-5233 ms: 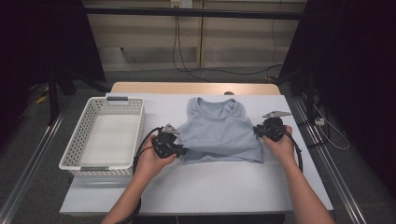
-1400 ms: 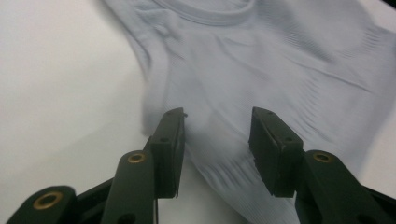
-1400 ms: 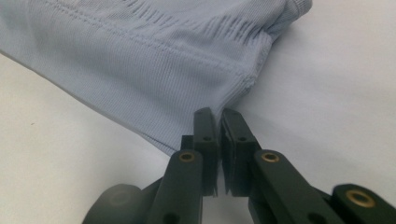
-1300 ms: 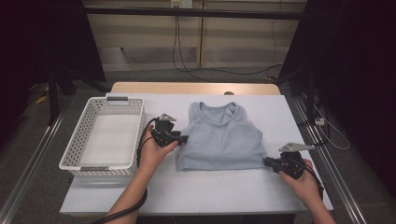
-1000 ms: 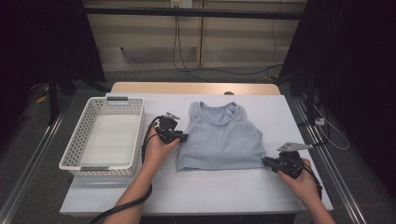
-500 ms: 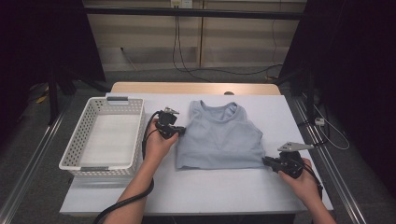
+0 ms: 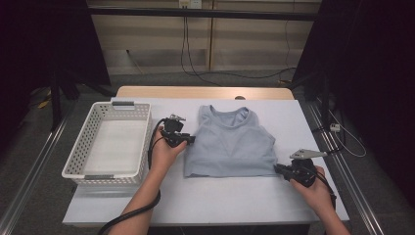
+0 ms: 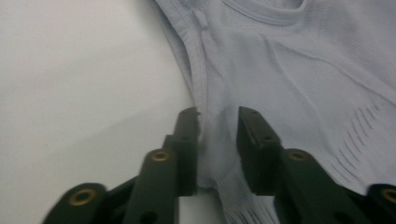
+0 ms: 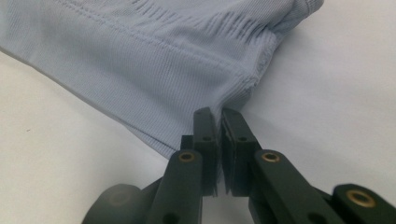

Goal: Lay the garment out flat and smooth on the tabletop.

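Note:
A light blue sleeveless top (image 7: 230, 144) lies flat on the white table (image 7: 220, 198), neckline away from me. My left gripper (image 7: 192, 139) is at the top's left side, just below the armhole. In the left gripper view the left gripper (image 8: 217, 116) is open, its jaws astride the ribbed side edge of the top (image 8: 289, 70). My right gripper (image 7: 278, 169) is at the top's near right corner. In the right gripper view the right gripper (image 9: 219, 114) is shut on the hem corner of the top (image 9: 154, 51).
A white slatted basket (image 7: 80, 142) stands at the table's left, close to my left hand. Cables trail from both grippers. The table's right edge (image 7: 333, 166) is near my right hand, with dark floor and a rail beyond it.
My left gripper has slid away from me along the top's left edge, up to the armhole. The right gripper, earlier at the top's right side, now holds still at the near right hem corner.

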`<act>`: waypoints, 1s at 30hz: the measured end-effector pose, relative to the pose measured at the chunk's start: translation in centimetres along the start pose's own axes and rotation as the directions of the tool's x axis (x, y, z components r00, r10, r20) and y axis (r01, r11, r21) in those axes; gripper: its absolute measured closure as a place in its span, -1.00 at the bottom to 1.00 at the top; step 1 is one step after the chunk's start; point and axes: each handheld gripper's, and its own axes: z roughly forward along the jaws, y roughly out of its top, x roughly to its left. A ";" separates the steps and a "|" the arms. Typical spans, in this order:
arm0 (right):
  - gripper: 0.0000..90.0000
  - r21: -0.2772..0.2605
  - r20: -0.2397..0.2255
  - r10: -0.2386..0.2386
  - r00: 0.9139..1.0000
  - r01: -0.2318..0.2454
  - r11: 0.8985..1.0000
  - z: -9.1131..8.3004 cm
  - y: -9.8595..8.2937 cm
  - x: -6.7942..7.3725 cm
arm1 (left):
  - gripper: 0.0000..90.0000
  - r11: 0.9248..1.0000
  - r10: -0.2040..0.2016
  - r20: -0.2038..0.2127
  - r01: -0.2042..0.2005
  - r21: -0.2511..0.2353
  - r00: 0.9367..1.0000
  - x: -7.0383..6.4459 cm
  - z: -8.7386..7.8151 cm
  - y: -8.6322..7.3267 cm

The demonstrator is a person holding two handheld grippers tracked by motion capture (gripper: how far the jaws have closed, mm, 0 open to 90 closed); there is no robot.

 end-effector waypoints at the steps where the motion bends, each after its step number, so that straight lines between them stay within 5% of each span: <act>1: 0.91 -0.001 0.000 0.000 1.000 0.000 1.000 0.0 0.0 0.0 | 0.26 1.000 0.000 -0.004 0.000 -0.002 1.000 -0.1 -0.1 -0.1; 5: 0.90 -0.002 -0.001 0.000 1.000 0.000 1.000 0.0 0.0 0.1 | -0.13 1.000 0.010 0.008 -0.010 -0.011 1.000 -0.8 -0.9 -0.4; 9: 0.90 -0.003 0.000 0.004 1.000 -0.004 1.000 -0.1 -0.1 0.1 | -0.24 1.000 0.016 0.022 -0.016 -0.004 1.000 -1.5 -1.7 -0.9; 30: 0.91 -0.003 -0.001 0.019 1.000 -0.019 1.000 -0.2 -0.2 -0.1 | -0.28 0.998 0.059 0.066 -0.059 0.007 0.996 -2.1 -3.5 -4.4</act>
